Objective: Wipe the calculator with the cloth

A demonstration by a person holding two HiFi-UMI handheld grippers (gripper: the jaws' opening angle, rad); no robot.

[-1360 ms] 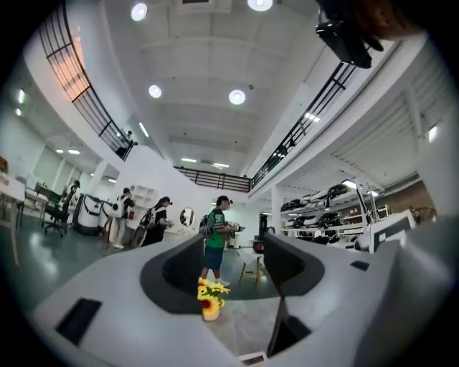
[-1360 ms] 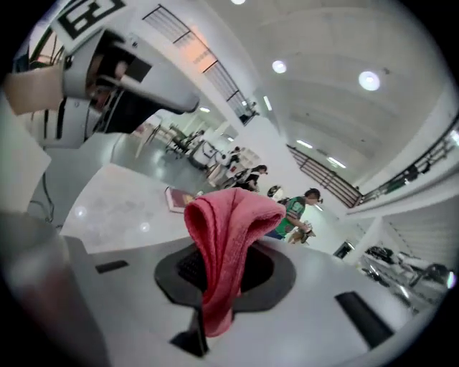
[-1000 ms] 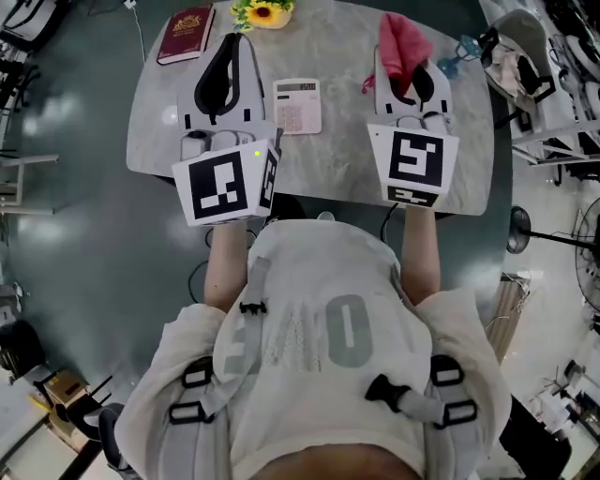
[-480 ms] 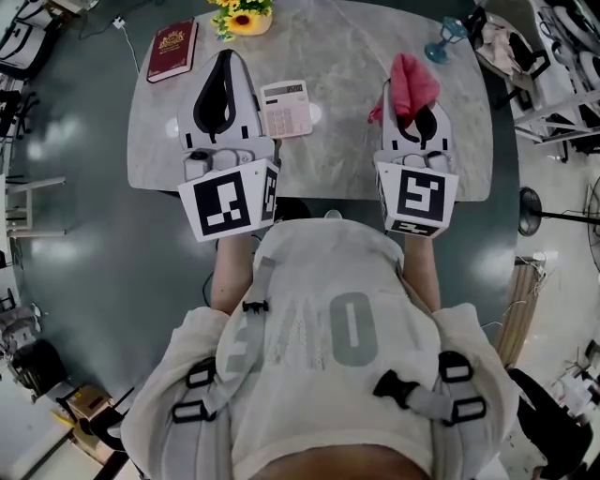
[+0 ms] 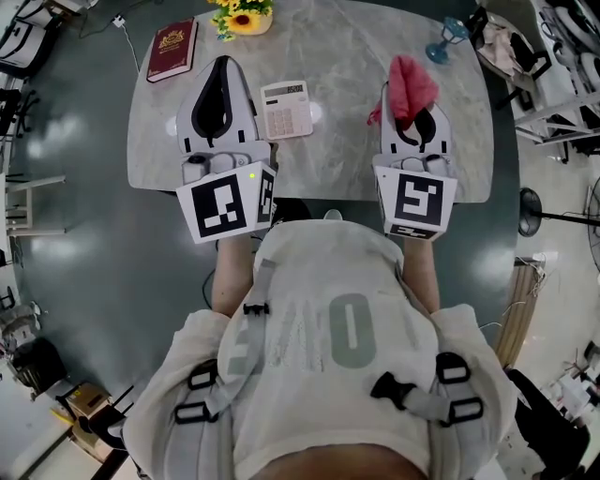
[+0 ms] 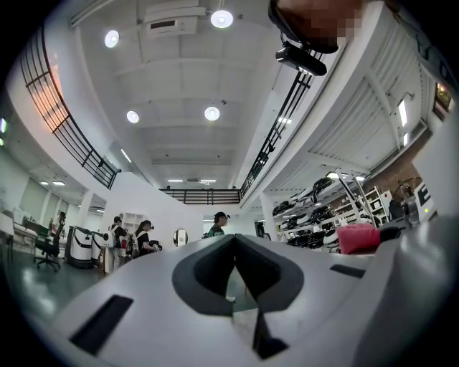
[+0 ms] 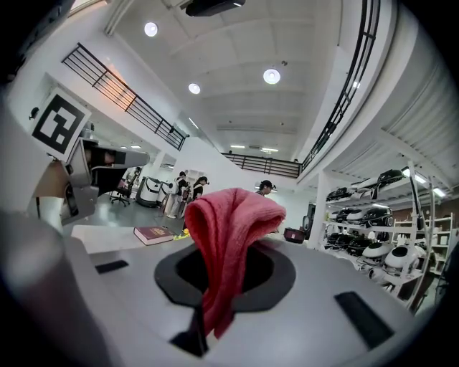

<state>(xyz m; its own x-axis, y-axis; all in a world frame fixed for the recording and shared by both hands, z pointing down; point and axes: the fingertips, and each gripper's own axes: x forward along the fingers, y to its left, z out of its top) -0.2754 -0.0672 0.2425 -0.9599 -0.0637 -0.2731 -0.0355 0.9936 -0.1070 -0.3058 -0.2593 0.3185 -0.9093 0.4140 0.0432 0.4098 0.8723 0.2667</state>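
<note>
A white calculator (image 5: 286, 110) lies flat on the grey marble table (image 5: 347, 66), towards the back and left of middle. My left gripper (image 5: 222, 62) hovers just left of it, shut and empty; in the left gripper view its jaws (image 6: 234, 242) meet with nothing between them. My right gripper (image 5: 412, 105) is further right, shut on a red cloth (image 5: 408, 82) that stands bunched above its tips. In the right gripper view the cloth (image 7: 228, 236) drapes out of the jaws and hides the fingertips. The calculator shows in neither gripper view.
A dark red book (image 5: 171, 49) lies at the table's back left corner, with sunflowers (image 5: 242, 16) beside it. A blue glass object (image 5: 447, 40) stands at the back right. Chairs and racks ring the table on the dark floor.
My right gripper has drawn back towards the table's near edge and sunk a little, the cloth still in it. The left gripper has shifted only slightly and stays shut.
</note>
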